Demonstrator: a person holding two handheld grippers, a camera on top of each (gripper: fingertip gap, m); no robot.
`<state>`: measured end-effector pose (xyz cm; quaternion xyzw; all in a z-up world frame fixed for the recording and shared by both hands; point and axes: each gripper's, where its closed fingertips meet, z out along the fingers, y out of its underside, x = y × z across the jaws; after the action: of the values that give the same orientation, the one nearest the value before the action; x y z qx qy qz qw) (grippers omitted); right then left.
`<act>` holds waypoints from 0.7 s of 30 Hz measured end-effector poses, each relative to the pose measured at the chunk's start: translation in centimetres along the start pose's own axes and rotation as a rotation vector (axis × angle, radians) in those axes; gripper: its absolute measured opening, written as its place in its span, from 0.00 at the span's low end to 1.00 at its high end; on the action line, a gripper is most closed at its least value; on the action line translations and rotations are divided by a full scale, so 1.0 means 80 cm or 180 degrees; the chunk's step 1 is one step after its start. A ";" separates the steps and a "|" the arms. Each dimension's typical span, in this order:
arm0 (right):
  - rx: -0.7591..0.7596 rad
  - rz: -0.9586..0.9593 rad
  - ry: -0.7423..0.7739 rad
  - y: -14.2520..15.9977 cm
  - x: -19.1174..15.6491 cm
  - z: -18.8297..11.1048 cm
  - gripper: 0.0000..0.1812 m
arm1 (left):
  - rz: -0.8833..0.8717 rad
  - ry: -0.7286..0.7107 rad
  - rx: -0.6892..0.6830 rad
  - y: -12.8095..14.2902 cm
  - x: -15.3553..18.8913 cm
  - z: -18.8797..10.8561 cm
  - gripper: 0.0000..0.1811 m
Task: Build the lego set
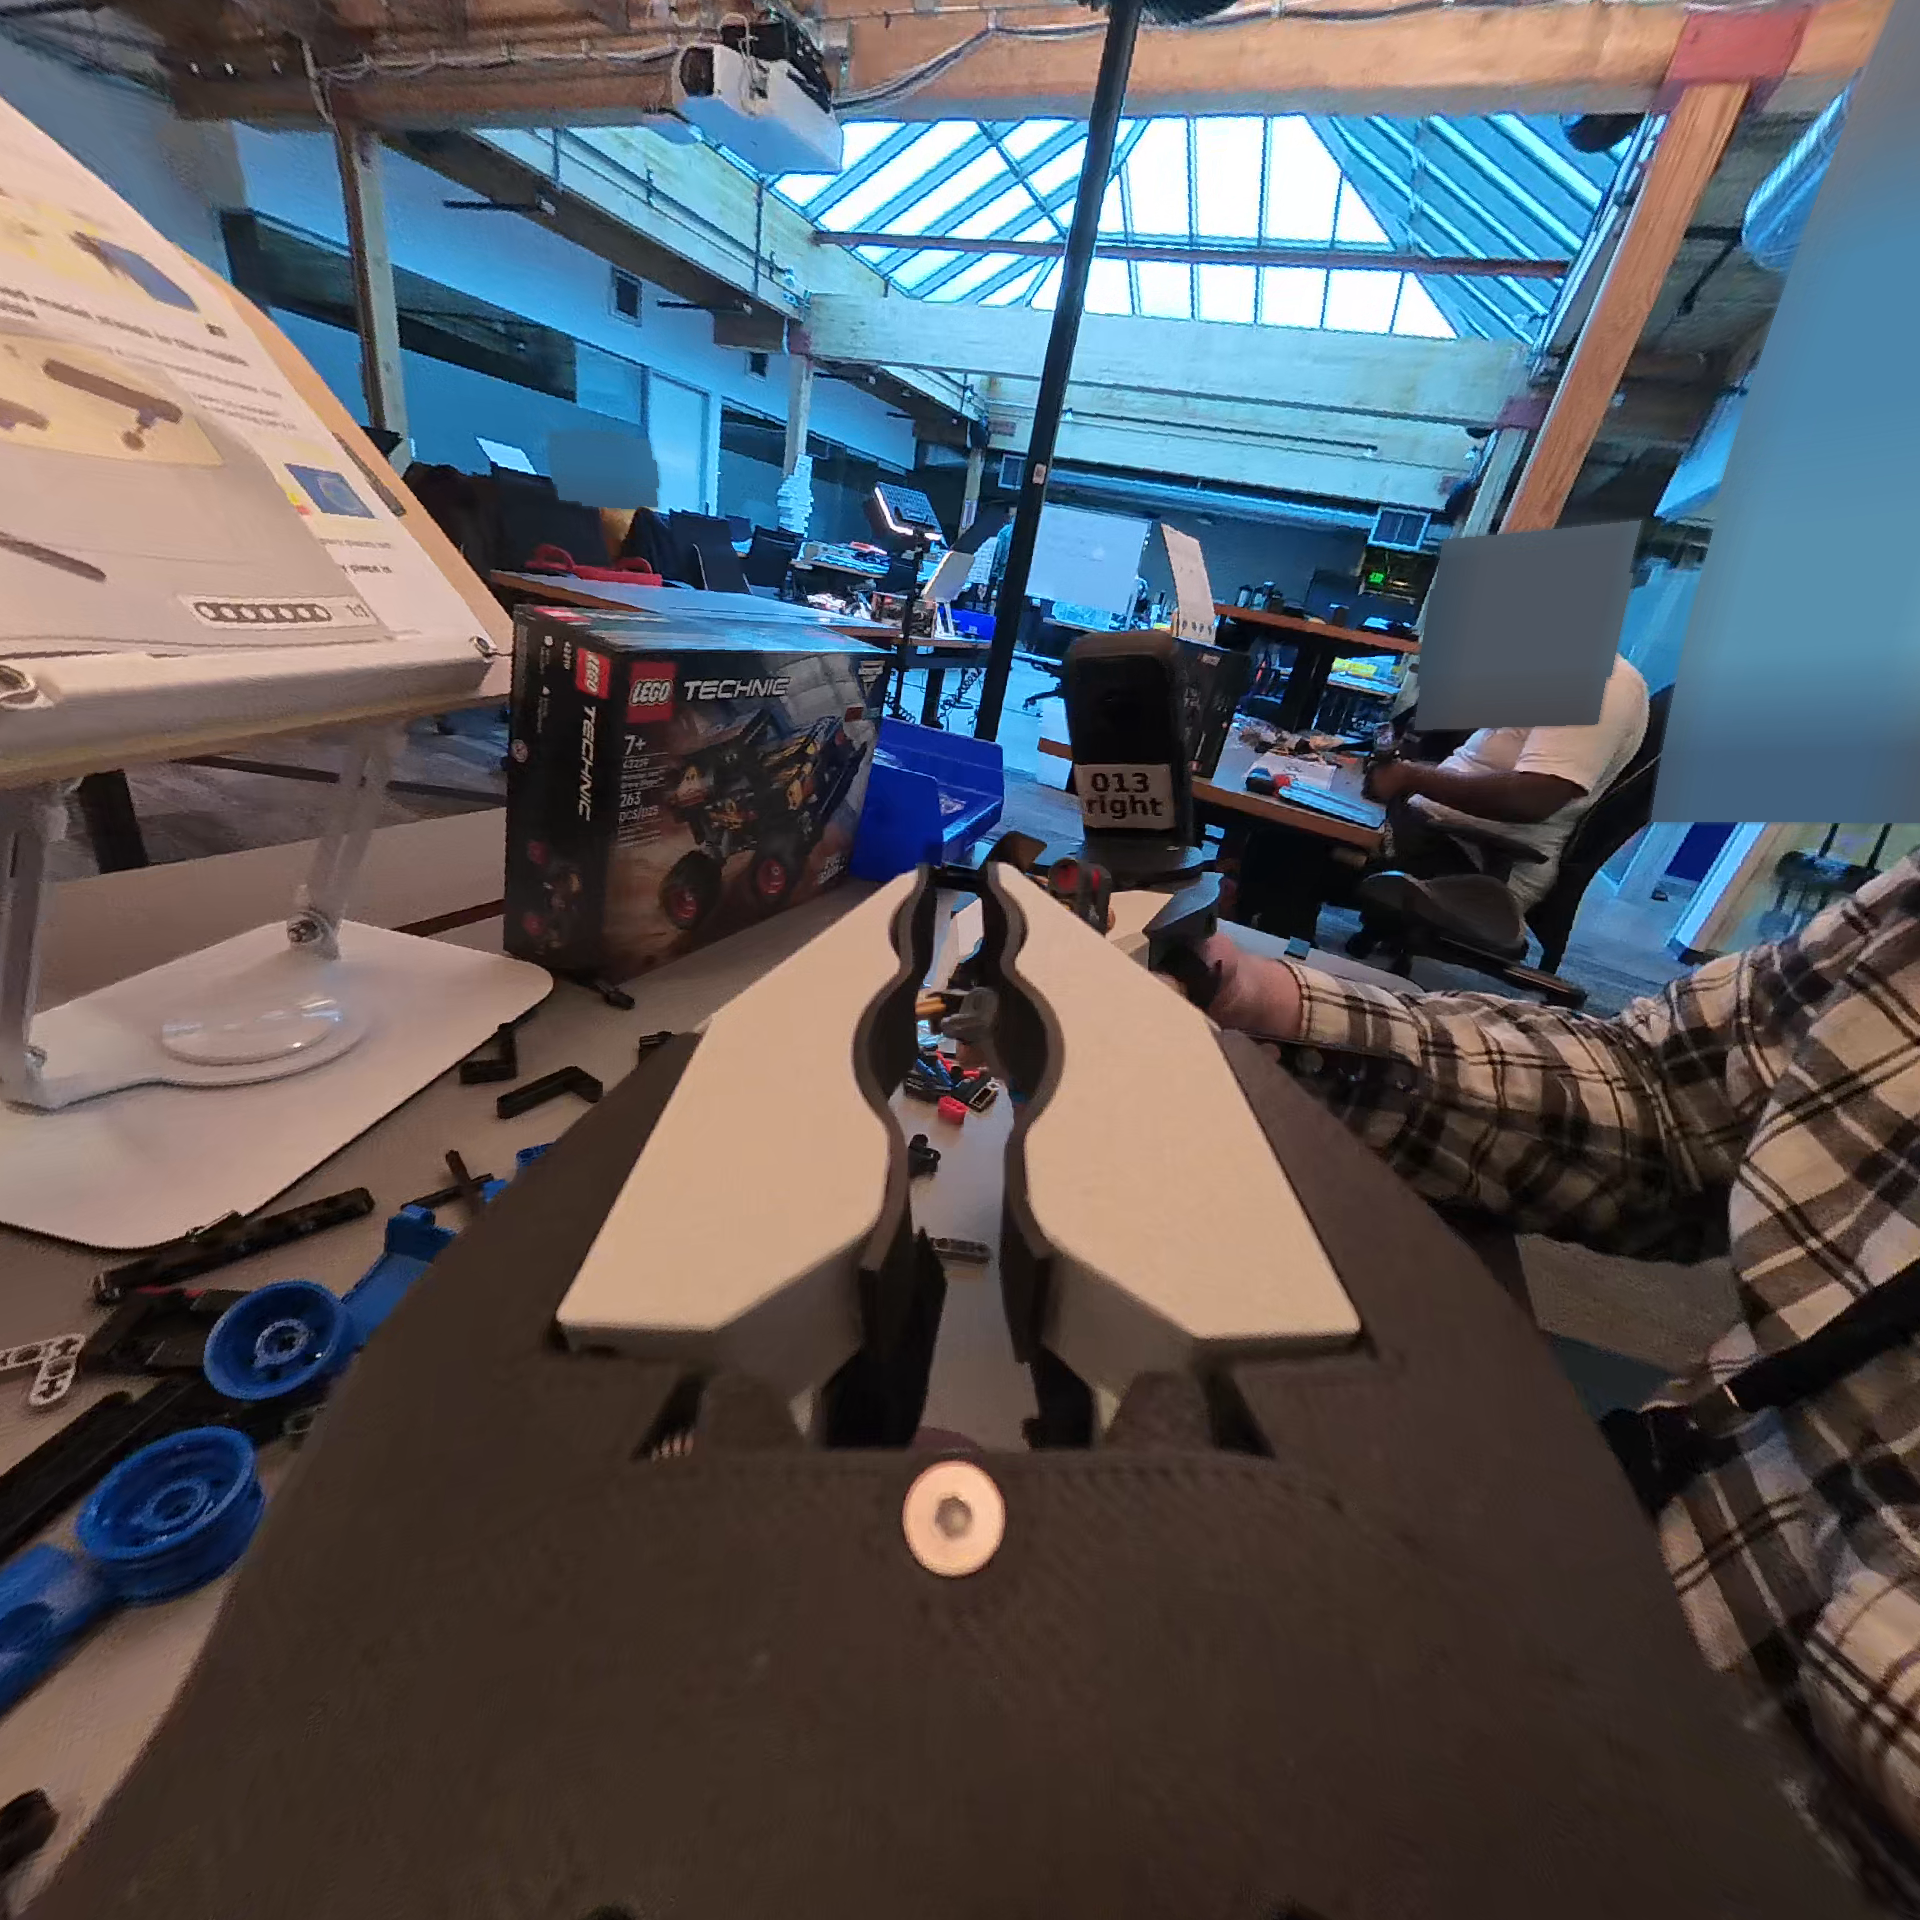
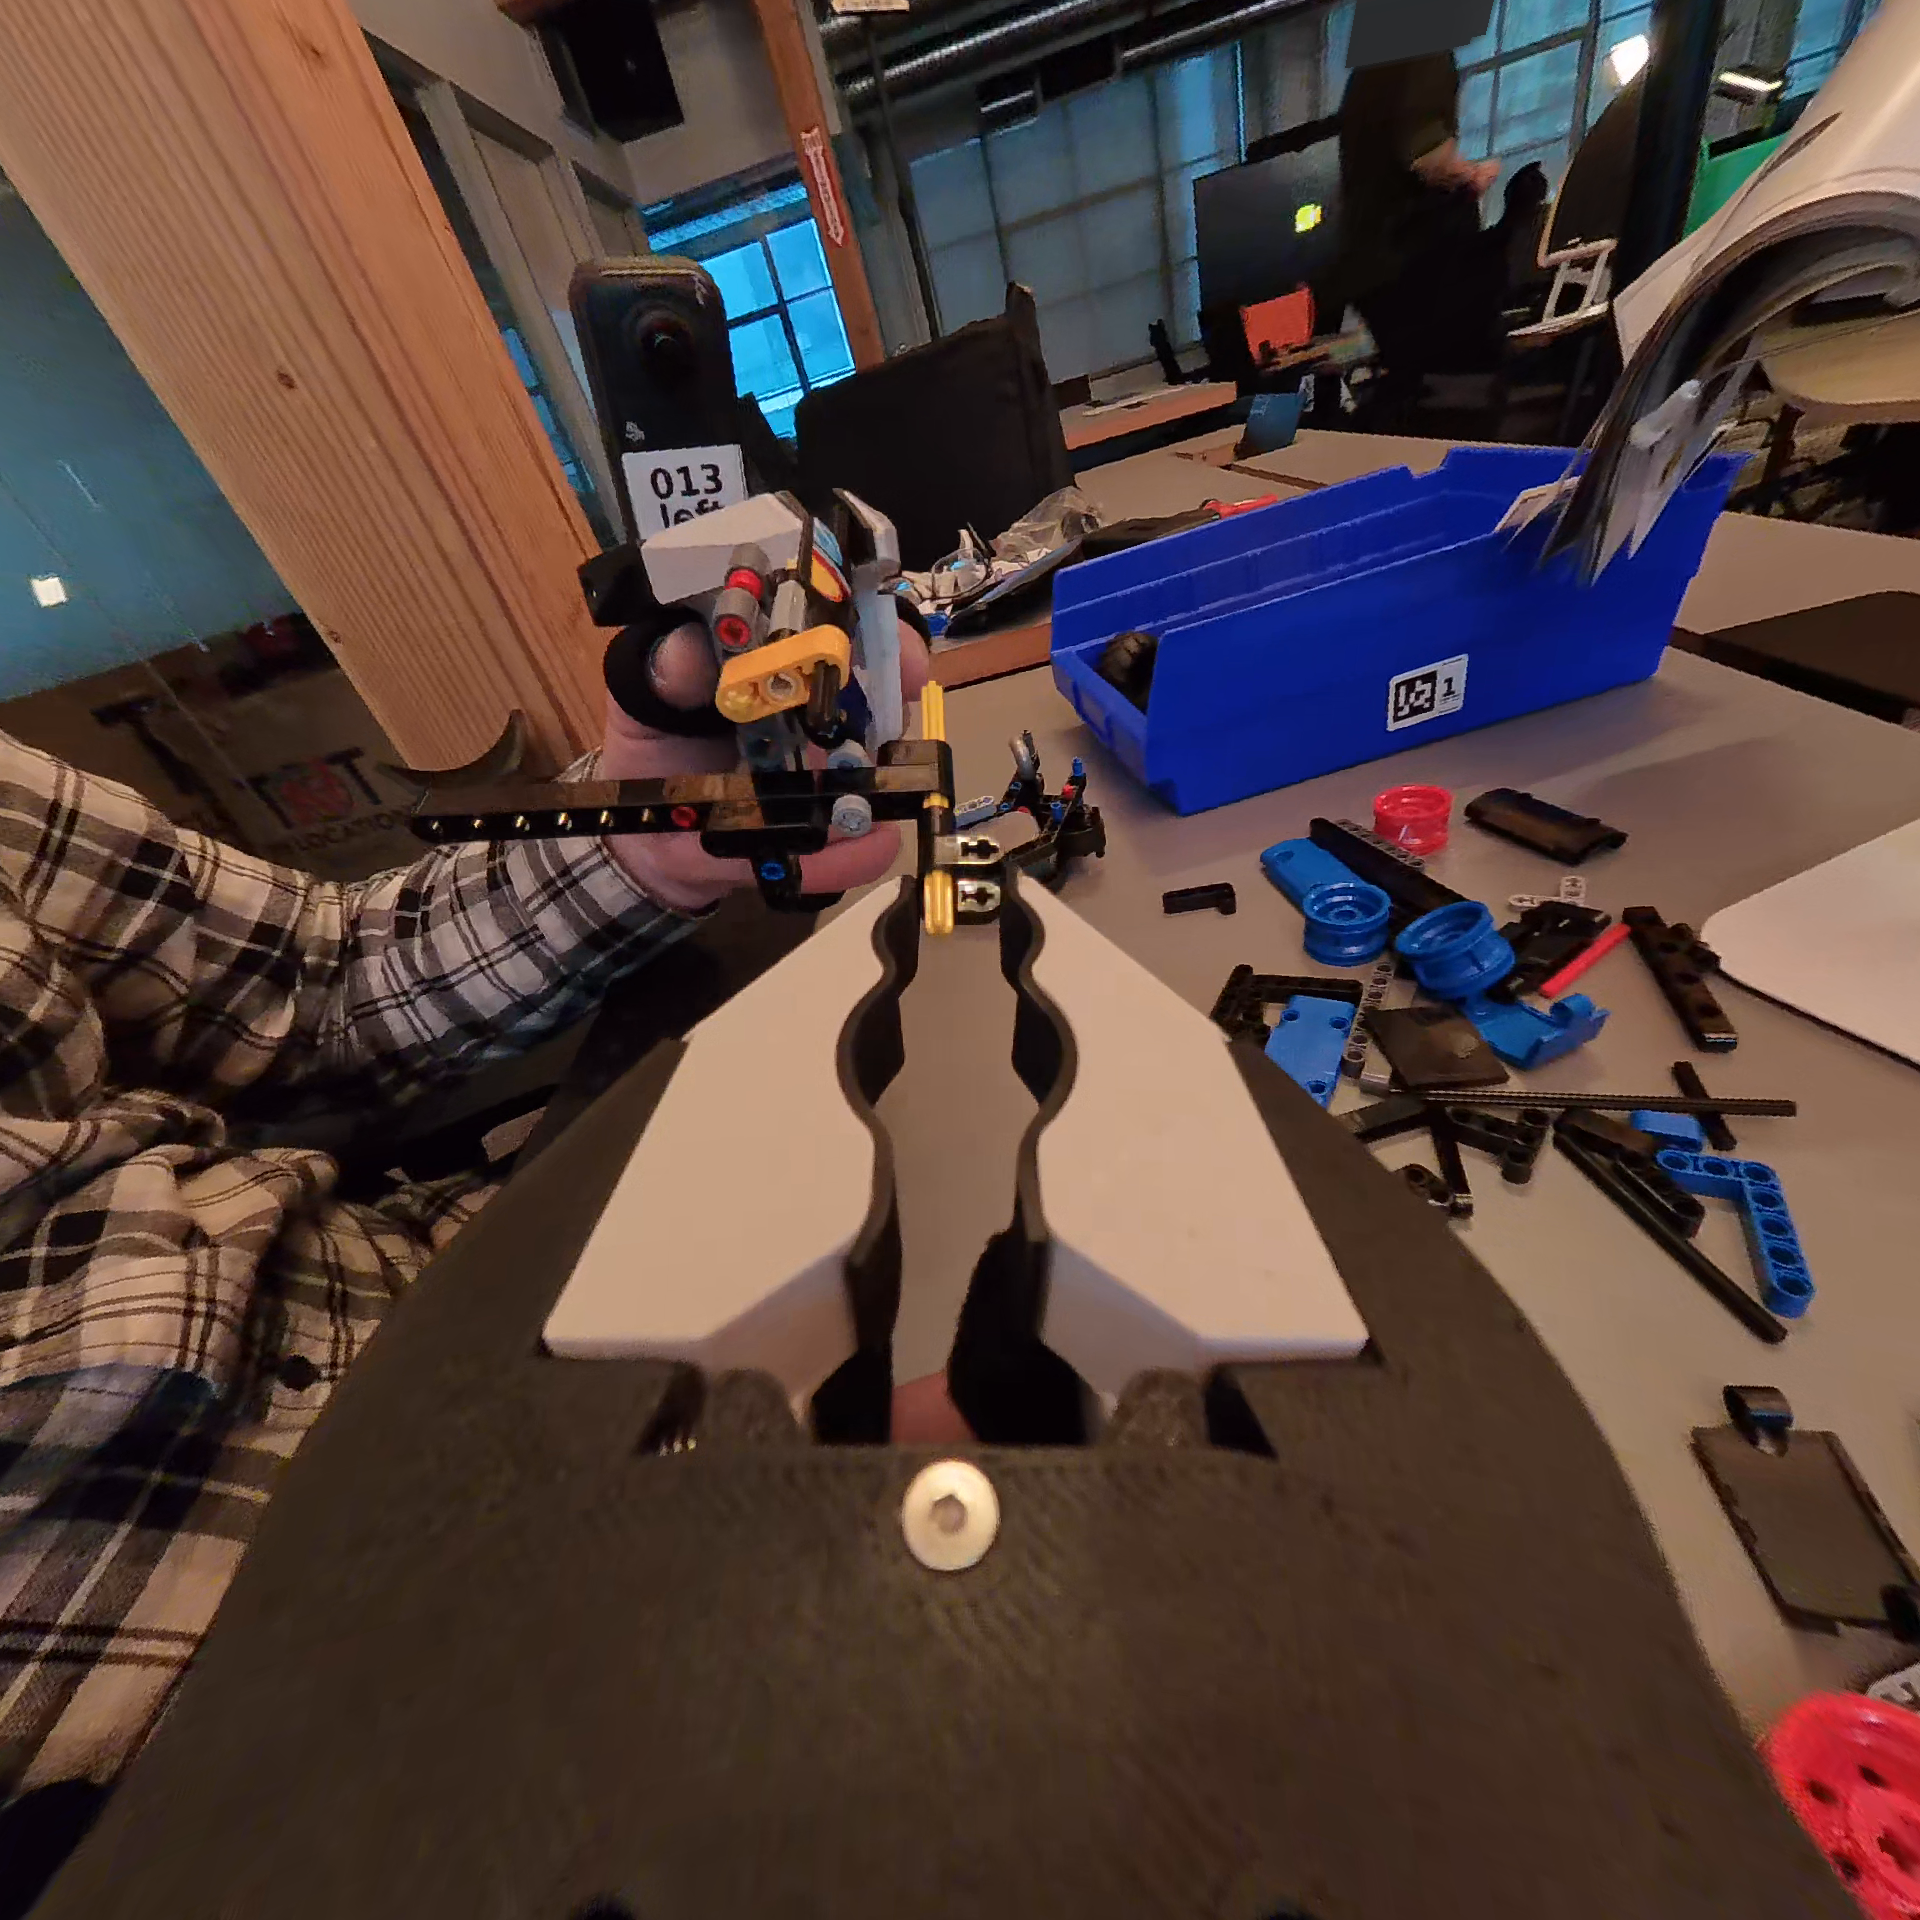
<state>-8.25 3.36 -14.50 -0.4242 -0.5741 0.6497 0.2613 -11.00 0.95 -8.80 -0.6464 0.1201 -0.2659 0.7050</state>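
Gripping a light, rigid lego assembly [image 2: 821,769] in the left gripper [image 2: 831,561] at frame centre-left; right gripper [image 2: 961,899] nearly closed, pinching its yellow axle [image 2: 933,894]; brittle joints, best held by black beam [image 2: 582,821]

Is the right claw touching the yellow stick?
Touching. The right wrist view shows the yellow stick pinched between the right claw's tips.

Left gripper [image 2: 831,582] raised, fingers clamped on a part-built assembly, plaid-sleeved hand [image 2: 727,831] below; right gripper [image 2: 961,904] level, fingers [image 2: 1081,997] narrowly parted, tips at a yellow axle.
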 end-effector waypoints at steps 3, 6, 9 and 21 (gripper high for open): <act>0.0010 0.0065 -0.0085 0.000 -0.004 0.000 0.07 | 0.0054 -0.0006 0.0028 0.000 0.003 -0.001 0.04; 0.0011 0.0106 -0.0166 0.000 -0.007 0.000 0.07 | 0.0131 0.0028 0.0049 -0.001 0.008 -0.002 0.03; -0.0035 0.0125 -0.0209 0.004 -0.010 0.002 0.07 | 0.0320 0.0029 0.0027 0.000 0.015 -0.001 0.02; -0.0148 -0.0024 0.0550 0.012 0.040 -0.002 0.26 | 0.1444 -0.1117 -0.0426 0.018 -0.026 -0.003 0.00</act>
<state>-9.55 5.91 -16.19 -0.4825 -0.5659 0.5962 0.3024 -12.58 1.88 -10.57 -0.6842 0.1551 0.0228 0.7122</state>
